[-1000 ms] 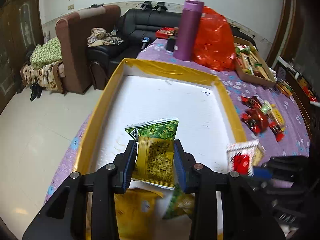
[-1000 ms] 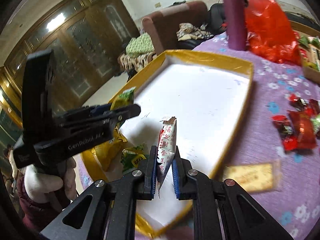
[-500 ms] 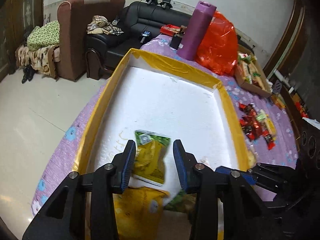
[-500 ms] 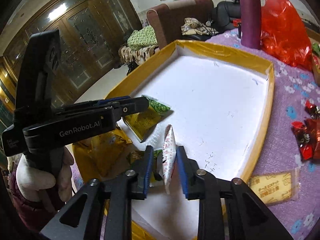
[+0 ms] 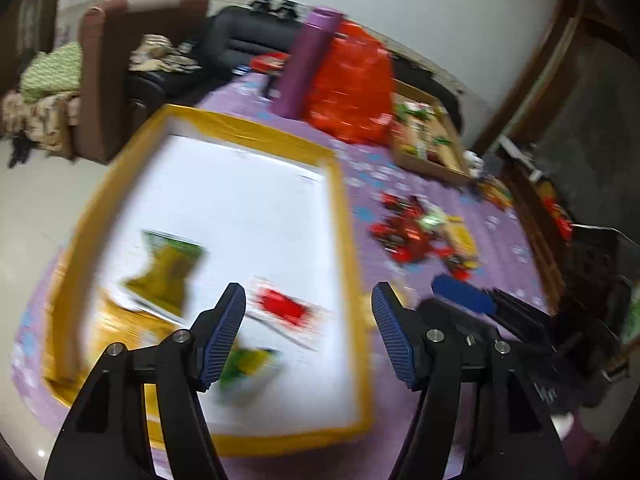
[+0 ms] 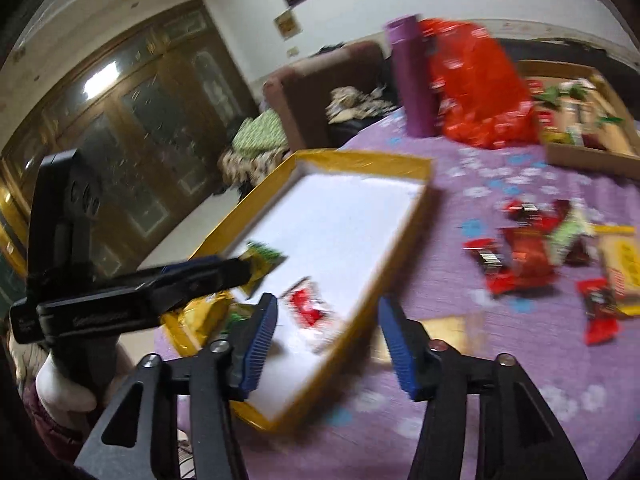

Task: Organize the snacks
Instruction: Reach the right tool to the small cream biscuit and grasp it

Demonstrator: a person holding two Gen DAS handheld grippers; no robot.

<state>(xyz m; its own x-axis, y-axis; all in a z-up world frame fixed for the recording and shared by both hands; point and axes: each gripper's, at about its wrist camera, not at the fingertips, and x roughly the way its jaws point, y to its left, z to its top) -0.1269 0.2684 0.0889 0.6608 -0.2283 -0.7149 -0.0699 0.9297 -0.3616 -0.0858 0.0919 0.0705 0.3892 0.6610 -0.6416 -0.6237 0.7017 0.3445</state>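
A white tray with a yellow rim [image 5: 340, 216] [image 6: 404, 236] lies on the purple table. In it lie a green-and-yellow packet [image 5: 168, 272] [image 6: 260, 264], a white-and-red packet [image 5: 284, 312] [image 6: 310, 310], a yellow bag [image 5: 128, 332] [image 6: 204, 316] and a small green packet [image 5: 248, 364]. My left gripper [image 5: 308, 336] is open and empty above the tray's near end. My right gripper [image 6: 328, 348] is open and empty over the tray's near right rim. The left gripper also shows in the right wrist view [image 6: 132, 296].
A pile of red snack packets [image 5: 416, 236] [image 6: 532, 256] lies on the cloth right of the tray. A flat yellow packet [image 6: 444, 336] lies beside the rim. A purple bottle [image 5: 308, 60], a red bag [image 5: 352, 84] and a cardboard box [image 5: 428, 140] stand at the back.
Both grippers have opened wide and let go of their packets, which now lie in the tray. Both have swung to the right; the views are blurred by motion.
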